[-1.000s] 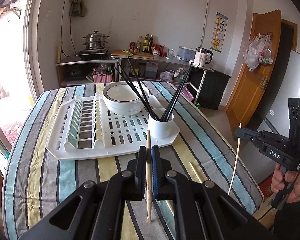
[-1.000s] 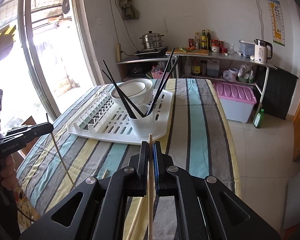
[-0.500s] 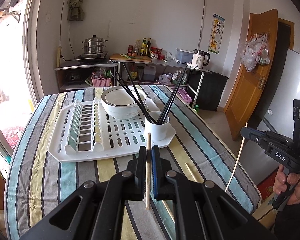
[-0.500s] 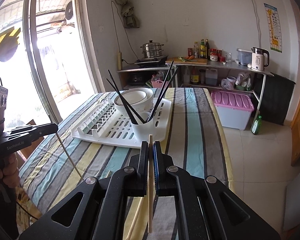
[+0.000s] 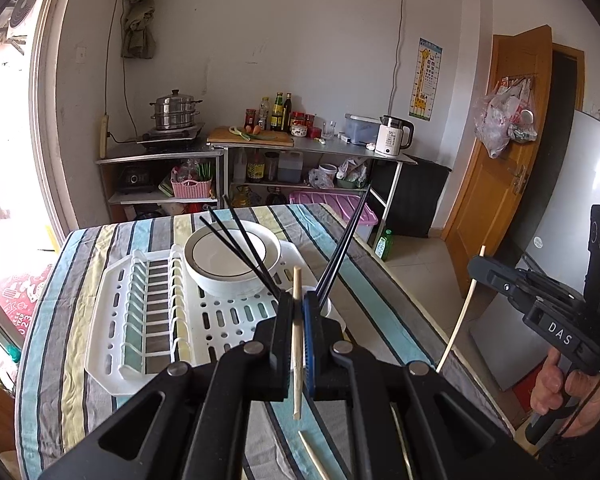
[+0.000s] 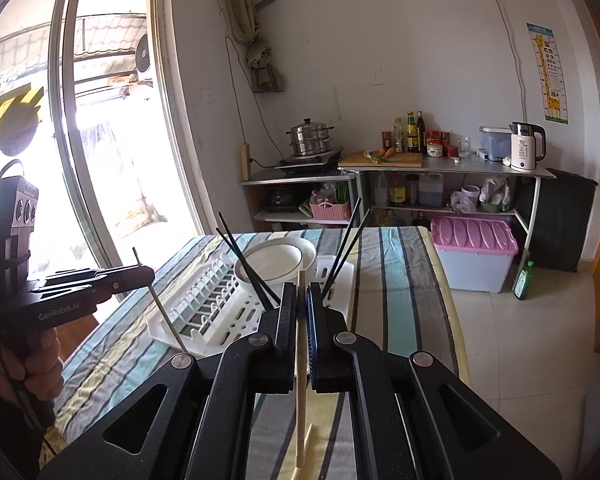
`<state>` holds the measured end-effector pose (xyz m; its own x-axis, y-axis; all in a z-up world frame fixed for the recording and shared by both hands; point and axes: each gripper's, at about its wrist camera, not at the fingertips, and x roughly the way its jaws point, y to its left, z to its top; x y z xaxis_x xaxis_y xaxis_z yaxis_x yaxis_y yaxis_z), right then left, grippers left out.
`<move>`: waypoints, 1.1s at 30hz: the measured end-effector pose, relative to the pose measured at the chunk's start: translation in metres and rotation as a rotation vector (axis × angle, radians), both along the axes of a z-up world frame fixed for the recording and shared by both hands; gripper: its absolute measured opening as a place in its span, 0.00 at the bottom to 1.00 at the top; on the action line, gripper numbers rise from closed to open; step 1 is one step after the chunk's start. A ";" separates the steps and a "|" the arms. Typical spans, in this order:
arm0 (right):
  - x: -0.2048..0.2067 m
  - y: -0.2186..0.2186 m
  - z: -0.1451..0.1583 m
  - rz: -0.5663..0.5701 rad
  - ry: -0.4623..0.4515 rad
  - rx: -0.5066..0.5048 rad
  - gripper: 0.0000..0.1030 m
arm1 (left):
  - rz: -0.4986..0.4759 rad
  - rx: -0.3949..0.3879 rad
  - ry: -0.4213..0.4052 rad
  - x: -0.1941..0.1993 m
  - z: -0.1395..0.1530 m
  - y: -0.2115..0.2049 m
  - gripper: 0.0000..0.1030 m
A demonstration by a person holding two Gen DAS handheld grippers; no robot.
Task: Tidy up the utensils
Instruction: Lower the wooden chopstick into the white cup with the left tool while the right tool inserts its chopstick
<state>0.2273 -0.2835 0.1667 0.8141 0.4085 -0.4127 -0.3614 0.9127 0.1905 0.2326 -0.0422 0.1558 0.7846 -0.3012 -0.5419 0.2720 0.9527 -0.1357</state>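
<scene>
Landmark: white drying rack (image 5: 228, 316) mid-table on the striped cloth (image 5: 384, 316). Cloth is bare on the near side of the rack and along the right table edge; open floor past that edge. White cup (image 5: 332, 308) with black chopsticks (image 5: 342, 248) stands at the rack's near right corner, bowl (image 5: 232, 256) behind it. Left gripper (image 5: 298, 316) is clamped narrow on a wooden chopstick (image 5: 297, 344), upright, above the rack's near edge. Right gripper (image 6: 300, 312) pinches a second wooden chopstick (image 6: 301, 380) the same way, off the rack's right side. One loose chopstick (image 5: 314, 454) lies on the cloth nearer than the rack.
</scene>
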 end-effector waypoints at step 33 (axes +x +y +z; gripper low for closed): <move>0.130 0.048 -0.022 0.013 -0.006 0.041 0.04 | -0.018 -0.078 0.016 0.112 -0.010 -0.015 0.05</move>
